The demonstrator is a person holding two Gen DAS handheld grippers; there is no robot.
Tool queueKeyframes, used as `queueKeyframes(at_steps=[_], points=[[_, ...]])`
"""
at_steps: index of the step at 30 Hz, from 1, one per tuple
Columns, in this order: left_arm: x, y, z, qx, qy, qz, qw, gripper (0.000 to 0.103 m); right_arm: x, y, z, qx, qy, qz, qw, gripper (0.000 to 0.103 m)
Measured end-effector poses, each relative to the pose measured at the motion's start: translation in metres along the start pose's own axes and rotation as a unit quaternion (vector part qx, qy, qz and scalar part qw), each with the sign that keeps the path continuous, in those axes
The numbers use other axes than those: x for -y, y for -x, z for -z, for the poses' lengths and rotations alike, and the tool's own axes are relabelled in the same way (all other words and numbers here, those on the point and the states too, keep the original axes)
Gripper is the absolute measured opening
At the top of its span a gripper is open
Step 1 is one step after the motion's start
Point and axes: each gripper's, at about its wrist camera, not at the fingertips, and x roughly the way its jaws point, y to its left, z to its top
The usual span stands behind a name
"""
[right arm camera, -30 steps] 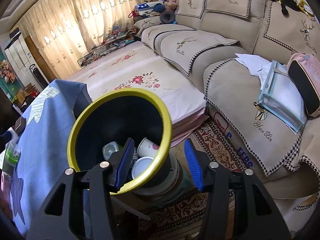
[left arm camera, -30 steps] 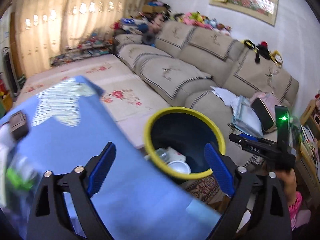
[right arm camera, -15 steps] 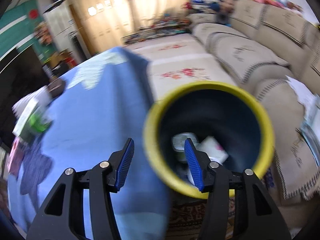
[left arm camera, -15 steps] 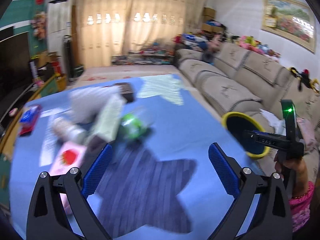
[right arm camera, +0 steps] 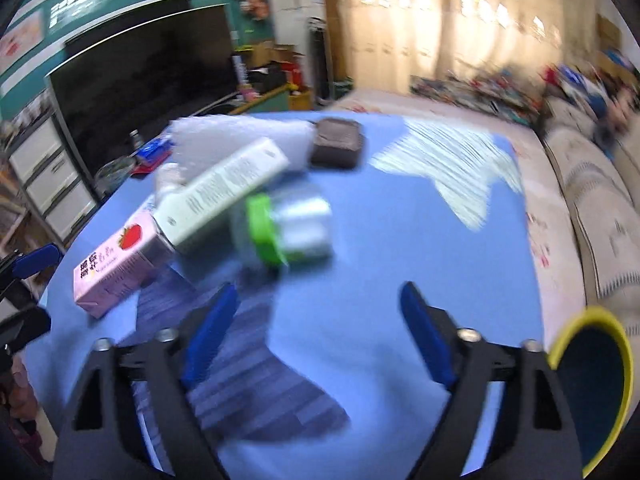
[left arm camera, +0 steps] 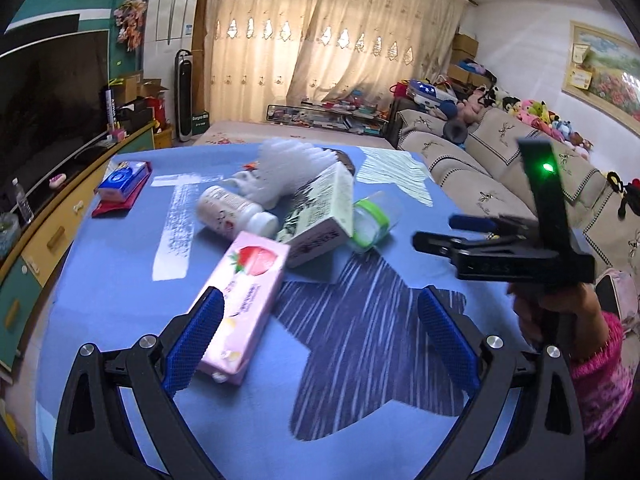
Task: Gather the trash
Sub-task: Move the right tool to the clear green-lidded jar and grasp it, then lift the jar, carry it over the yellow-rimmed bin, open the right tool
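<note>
Trash lies on the blue tablecloth (left arm camera: 120,280): a pink strawberry carton (left arm camera: 248,296) (right arm camera: 116,256), a pale green carton (left arm camera: 320,216) (right arm camera: 224,188), a white bottle (left arm camera: 236,212), a clear jar with a green lid (left arm camera: 372,220) (right arm camera: 288,224) and a white plastic piece (left arm camera: 292,168). My left gripper (left arm camera: 320,336) is open and empty, its left finger beside the pink carton. My right gripper (right arm camera: 316,332) is open and empty, just short of the jar. It also shows in the left wrist view (left arm camera: 472,232). The yellow-rimmed bin (right arm camera: 592,384) stands off the table's right edge.
A dark brown square box (right arm camera: 336,144) and a blue and red packet (left arm camera: 124,184) lie at the far side of the table. A TV cabinet (left arm camera: 52,216) runs along the left. A beige sofa (left arm camera: 500,168) stands to the right.
Both grippers have swung left from the bin to the table and now face the pile of trash. The right gripper's jaws have opened wider. The bin has slid to the right edge of view.
</note>
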Motion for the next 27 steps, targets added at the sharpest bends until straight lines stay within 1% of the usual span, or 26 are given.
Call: queueKeyframes(at_steps=[2, 5, 8, 11, 13, 15, 16, 18, 19, 22, 27], points=[[-0.005, 0.002, 0.002, 0.0, 0.003, 0.0, 1.0, 0.096, -0.007, -0.012, -0.008, -0.012, 0.019, 0.001, 1.0, 0.086], [-0.008, 0.003, 0.005, 0.0, 0.008, 0.001, 1.0, 0.096, -0.009, -0.029, -0.016, -0.021, 0.032, -0.001, 0.999, 0.087], [-0.013, 0.003, 0.007, 0.001, 0.014, 0.003, 0.9999, 0.096, -0.01, -0.042, -0.021, -0.031, 0.035, -0.005, 0.999, 0.087], [-0.014, 0.002, 0.01, -0.001, 0.016, 0.009, 0.9998, 0.096, -0.015, -0.051, -0.023, -0.034, 0.035, 0.008, 0.999, 0.087], [-0.014, -0.001, 0.012, -0.002, 0.015, 0.009, 0.9998, 0.096, -0.016, -0.057, -0.025, -0.034, 0.032, 0.004, 0.999, 0.086], [-0.012, -0.004, 0.012, -0.005, 0.015, 0.011, 0.9998, 0.096, -0.015, -0.063, -0.028, -0.035, 0.033, 0.005, 0.999, 0.081], [-0.012, -0.005, 0.013, -0.006, 0.016, 0.013, 0.9998, 0.096, -0.014, -0.064, -0.028, -0.037, 0.034, 0.006, 0.999, 0.077], [-0.01, -0.007, 0.013, -0.007, 0.017, 0.016, 0.9997, 0.096, -0.014, -0.068, -0.03, -0.038, 0.031, -0.005, 0.999, 0.072], [-0.01, -0.008, 0.013, -0.008, 0.017, 0.017, 0.9997, 0.096, -0.014, -0.068, -0.029, -0.036, 0.028, -0.011, 0.999, 0.069], [-0.008, -0.011, 0.014, -0.011, 0.014, 0.017, 0.9997, 0.096, -0.013, -0.063, -0.027, -0.031, 0.027, 0.001, 0.999, 0.068], [-0.009, -0.017, 0.015, -0.016, 0.02, 0.023, 0.9994, 0.096, -0.001, -0.042, -0.02, -0.028, -0.004, 0.004, 1.0, 0.068]])
